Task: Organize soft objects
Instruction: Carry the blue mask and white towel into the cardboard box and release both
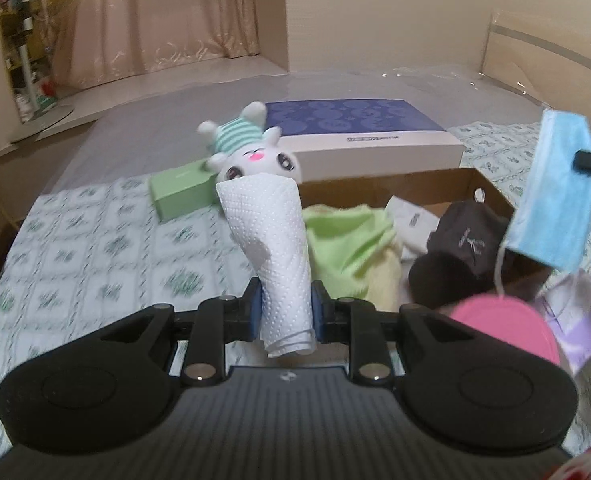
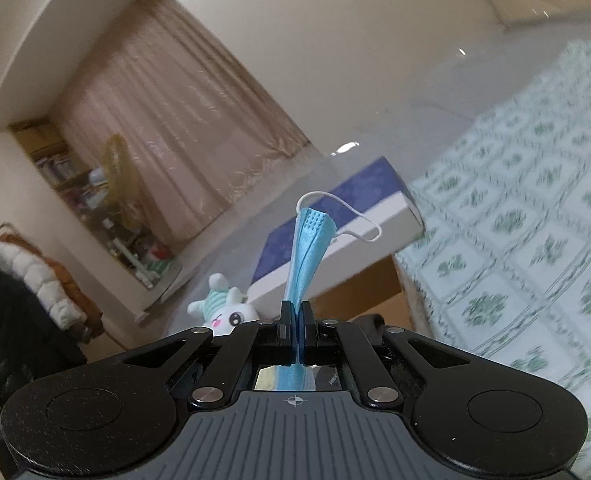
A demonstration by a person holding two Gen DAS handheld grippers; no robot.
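My left gripper [image 1: 285, 312] is shut on a folded white paper towel [image 1: 271, 240] held upright above the bed. My right gripper [image 2: 297, 320] is shut on a blue face mask [image 2: 309, 240]; in the left wrist view the mask [image 1: 551, 192] hangs at the right over the cardboard box [image 1: 491, 188]. The box holds a green cloth [image 1: 343, 248], a yellow cloth [image 1: 383, 280], a dark cap [image 1: 455, 244] and a white packet [image 1: 411, 220]. A white plush bunny with a striped hat [image 1: 251, 152] lies behind the towel; it also shows in the right wrist view [image 2: 225, 308].
A blue and white flat box [image 1: 367, 136] lies behind the cardboard box. A green box [image 1: 179, 190] lies at the left. A pink round object [image 1: 503, 324] and a purple-white packet [image 1: 575, 320] sit at the right. The bed has a green-patterned sheet [image 1: 75, 264].
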